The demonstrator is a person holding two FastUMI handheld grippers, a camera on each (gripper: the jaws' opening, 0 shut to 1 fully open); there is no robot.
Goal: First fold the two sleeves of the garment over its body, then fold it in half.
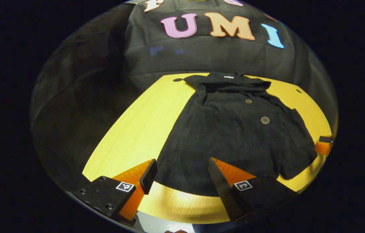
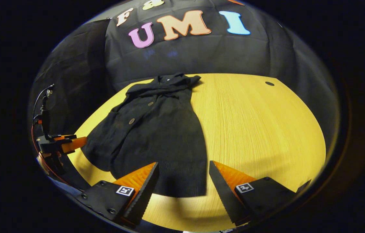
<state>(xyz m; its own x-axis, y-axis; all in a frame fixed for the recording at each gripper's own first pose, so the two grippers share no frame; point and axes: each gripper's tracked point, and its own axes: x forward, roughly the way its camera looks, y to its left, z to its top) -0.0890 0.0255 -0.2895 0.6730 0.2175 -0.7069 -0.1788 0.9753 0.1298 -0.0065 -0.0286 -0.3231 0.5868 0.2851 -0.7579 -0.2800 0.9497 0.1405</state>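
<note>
The wooden table point(image 2: 260, 129) carries the black garment point(image 2: 160, 136), which lies flat with its collar toward the booth wall and its hem nearest both grippers. The left gripper point(image 1: 181, 174) and right gripper point(image 2: 182, 176) hover above the hem, fingers apart, holding nothing.

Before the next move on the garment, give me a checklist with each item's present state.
1. Left gripper open, holding nothing: ok.
2. Right gripper open, holding nothing: ok.
3. Garment lies on the table, collar at the far end: ok.
4. Sleeves folded over the body: cannot tell; dark cloth hides the layers.
5. Folded in half: not ok; it lies at full length.
6. Near hem within both grippers' view: ok.
</note>
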